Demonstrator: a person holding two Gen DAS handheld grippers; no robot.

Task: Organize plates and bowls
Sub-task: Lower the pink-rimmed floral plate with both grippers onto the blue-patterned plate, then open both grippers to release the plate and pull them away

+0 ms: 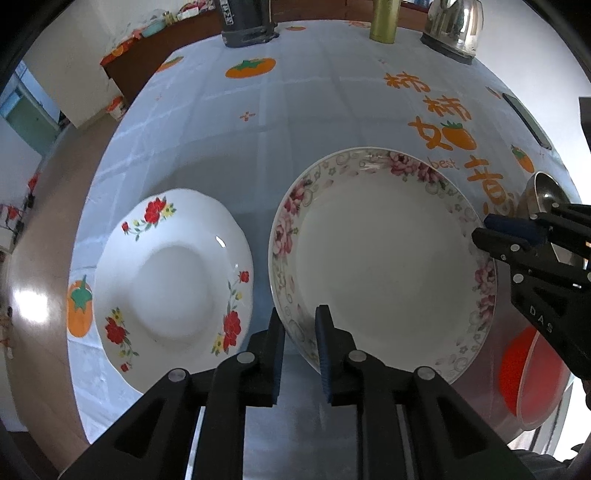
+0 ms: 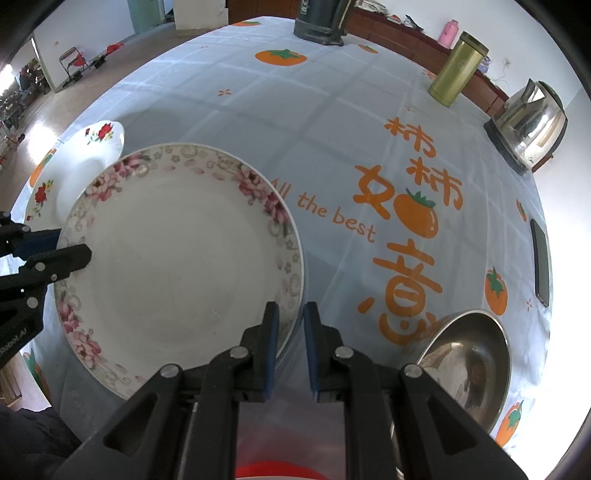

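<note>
A pink-rose plate (image 1: 384, 266) is held a little above the table between both grippers; it also shows in the right wrist view (image 2: 177, 266). My left gripper (image 1: 300, 347) is shut on its left rim, one finger above and one below. My right gripper (image 2: 290, 343) is shut on its right rim; its fingertips (image 1: 491, 236) show in the left wrist view. A white plate with red flowers (image 1: 173, 284) lies on the tablecloth to the left, also seen in the right wrist view (image 2: 92, 147). A steel bowl (image 2: 469, 369) sits at the right.
An orange-red bowl (image 1: 532, 380) lies at the near right edge. At the far side stand a dark jug base (image 2: 321, 26), a green-gold flask (image 2: 458, 70) and a steel kettle (image 2: 528, 122). A black phone (image 2: 541, 262) lies at the right edge.
</note>
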